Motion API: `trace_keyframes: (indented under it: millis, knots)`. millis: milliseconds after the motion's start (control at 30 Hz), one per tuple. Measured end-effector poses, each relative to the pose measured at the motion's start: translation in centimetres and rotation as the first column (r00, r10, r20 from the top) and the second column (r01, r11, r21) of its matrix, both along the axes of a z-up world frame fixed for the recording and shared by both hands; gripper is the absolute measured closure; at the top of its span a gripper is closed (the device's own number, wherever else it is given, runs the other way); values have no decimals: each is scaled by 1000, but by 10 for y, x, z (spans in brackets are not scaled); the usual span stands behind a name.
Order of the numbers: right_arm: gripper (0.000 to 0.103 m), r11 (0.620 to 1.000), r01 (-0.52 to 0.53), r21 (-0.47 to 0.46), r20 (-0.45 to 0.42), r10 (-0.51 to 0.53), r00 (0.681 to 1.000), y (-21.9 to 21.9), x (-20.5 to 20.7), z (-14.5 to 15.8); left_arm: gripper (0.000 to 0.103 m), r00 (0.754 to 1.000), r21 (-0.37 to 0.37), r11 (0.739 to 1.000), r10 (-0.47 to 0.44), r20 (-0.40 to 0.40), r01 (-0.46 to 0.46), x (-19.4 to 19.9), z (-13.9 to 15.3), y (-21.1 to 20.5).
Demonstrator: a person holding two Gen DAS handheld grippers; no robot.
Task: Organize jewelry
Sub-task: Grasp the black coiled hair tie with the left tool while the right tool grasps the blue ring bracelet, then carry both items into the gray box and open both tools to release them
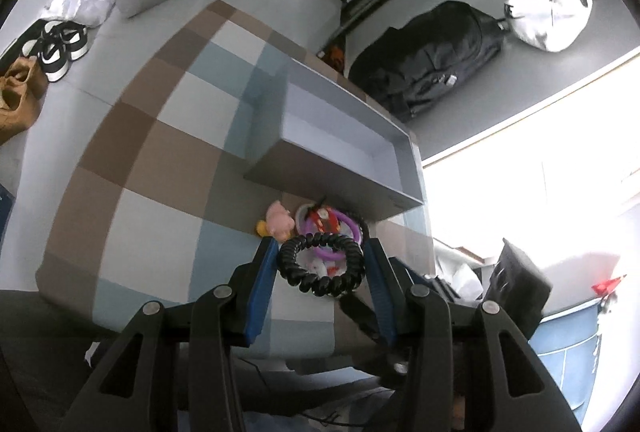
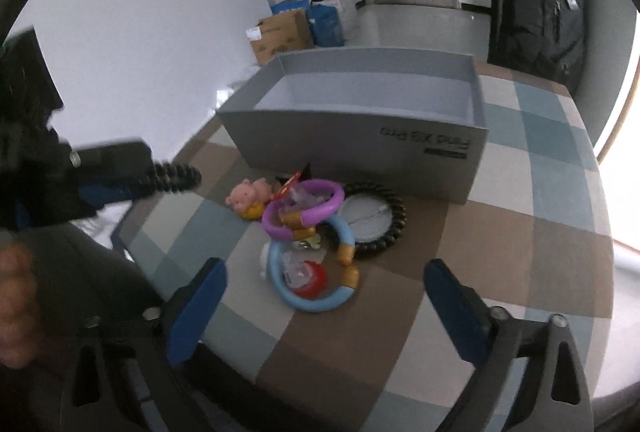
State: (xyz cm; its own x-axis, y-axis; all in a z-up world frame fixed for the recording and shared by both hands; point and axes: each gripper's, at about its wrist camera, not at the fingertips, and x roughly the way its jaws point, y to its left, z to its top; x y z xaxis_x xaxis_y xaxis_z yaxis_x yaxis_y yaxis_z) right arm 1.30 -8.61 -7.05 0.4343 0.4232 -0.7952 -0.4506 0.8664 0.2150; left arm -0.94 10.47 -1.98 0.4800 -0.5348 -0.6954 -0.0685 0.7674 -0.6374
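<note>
Your left gripper (image 1: 321, 264) clamps the black spiral hair tie (image 1: 321, 266) — carry it over the grey box (image 2: 360, 135) (still empty) before releasing; your right gripper (image 2: 326, 300) hangs spread and empty above the blue bangle (image 2: 316, 272) — descend squarely.

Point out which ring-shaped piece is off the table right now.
The black spiral coil ring, clamped between the left gripper. The purple bangle, blue bangle and second black coil lie in the pile by the grey box.
</note>
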Motion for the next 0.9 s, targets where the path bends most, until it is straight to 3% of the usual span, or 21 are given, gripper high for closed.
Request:
trace_keyframes:
  millis: [100, 167, 200, 333, 367, 400, 900]
  knots:
    - [19, 1000, 8, -15, -10, -8, 1000, 10, 2, -6, 65, 1000, -13, 1000, 17, -5, -17, 2, -3, 3]
    - [21, 999, 7, -38, 14, -6, 1000, 17, 1, -7, 65, 1000, -26, 999, 23, -5, -23, 1, -2, 6]
    - [27, 998, 6, -61, 31, -4, 999, 23, 0, -7, 65, 1000, -28, 999, 24, -3, -24, 3, -3, 5]
    - [30, 992, 21, -128, 72, -12, 997, 34, -8, -10, 65, 1000, -27, 999, 20, 1, -20, 2, -2, 4]
    - [36, 988, 27, -150, 82, -15, 996, 35, -10, -9, 65, 1000, -27, 999, 18, 2, -18, 2, -2, 4]
    - [44, 989, 27, -144, 81, -16, 997, 34, -9, -7, 65, 1000, -28, 999, 16, 3, -16, 2, -2, 4]
    - [44, 999, 32, 4, 79, -32, 996, -14, -18, 27, 65, 1000, -8, 1000, 7, 8, -7, 2, -1, -3]
